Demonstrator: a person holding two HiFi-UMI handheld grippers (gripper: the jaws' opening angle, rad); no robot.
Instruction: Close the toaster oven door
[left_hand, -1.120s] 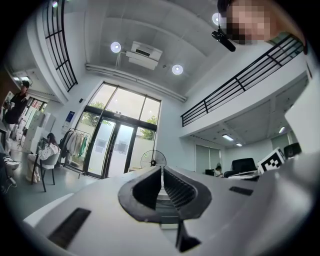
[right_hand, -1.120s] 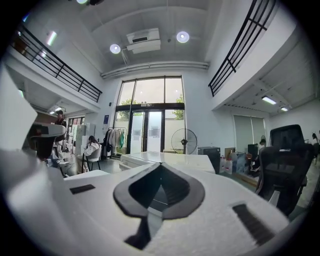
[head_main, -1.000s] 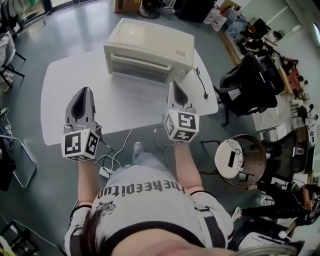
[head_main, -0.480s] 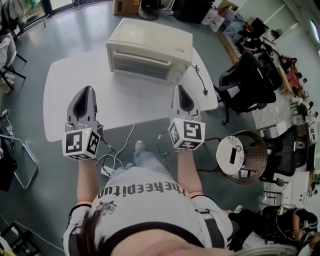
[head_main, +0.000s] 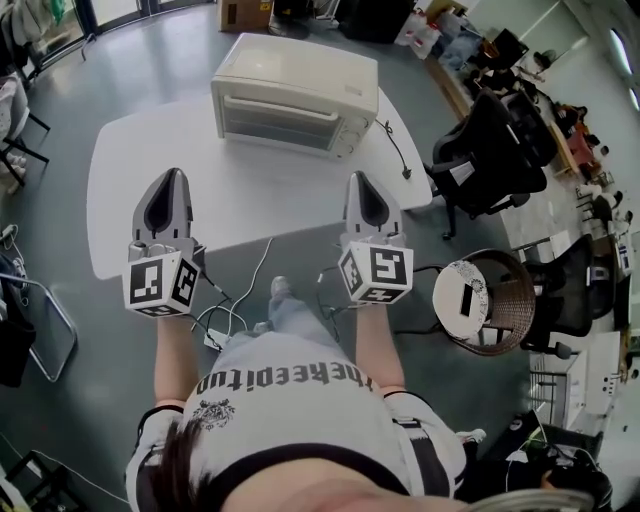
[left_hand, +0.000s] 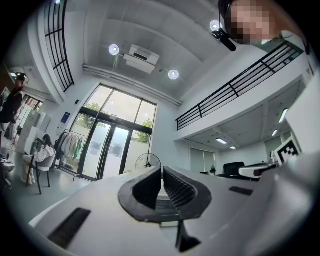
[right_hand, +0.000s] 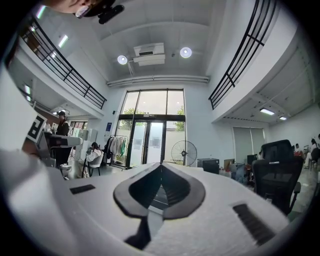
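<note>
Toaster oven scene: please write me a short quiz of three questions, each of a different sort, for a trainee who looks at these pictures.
1. True or false: the toaster oven door stands open.
2. Choose one. The right gripper is: A) shut on a tray; B) shut, with nothing between its jaws; C) wide open over the cord.
3. Fill in the missing word: in the head view, the power cord lies on the table at the ___ side of the toaster oven.

Key: 1) false, the door is shut against the front; 2) B; 3) right.
</note>
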